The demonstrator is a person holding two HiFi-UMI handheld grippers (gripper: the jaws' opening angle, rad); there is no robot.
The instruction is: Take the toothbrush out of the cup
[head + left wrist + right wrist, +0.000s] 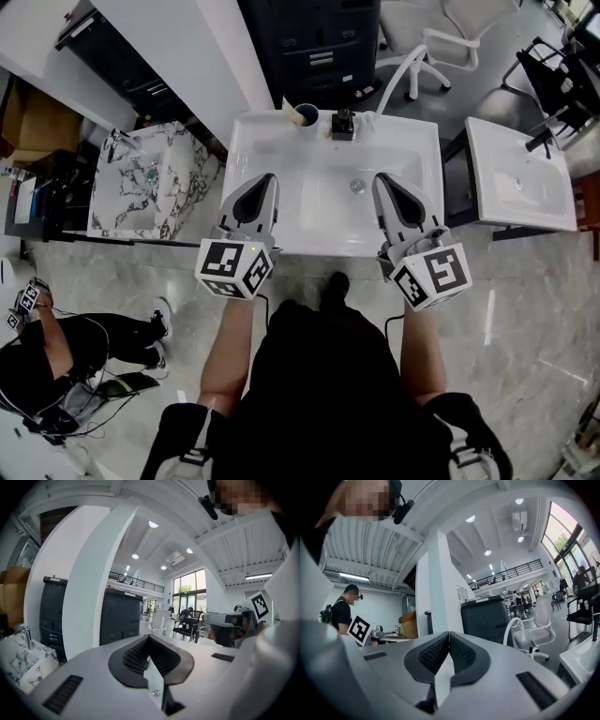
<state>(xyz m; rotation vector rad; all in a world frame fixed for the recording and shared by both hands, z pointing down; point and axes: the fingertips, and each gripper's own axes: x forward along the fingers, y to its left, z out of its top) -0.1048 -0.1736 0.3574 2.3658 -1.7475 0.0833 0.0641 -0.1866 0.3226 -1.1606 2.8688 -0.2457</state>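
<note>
A dark cup (306, 114) stands on the back rim of the white sink (281, 216), left of a black tap (342, 124). A pale toothbrush handle (288, 104) leans out of the cup to the left. In the head view my left gripper (265, 180) hovers over the sink's left part, well short of the cup, and my right gripper (382, 180) over its right part. Both point toward the back. Neither the cup nor the brush shows in the gripper views. The left gripper (149, 639) and the right gripper (449, 634) have their jaws pressed together with nothing between them.
The sink has a drain (357, 186) near its middle. A marble-patterned basin (150, 178) stands to the left and another white basin (520, 173) to the right. Behind are a black cabinet (309, 47) and a white office chair (441, 37). A person (56, 347) crouches at lower left.
</note>
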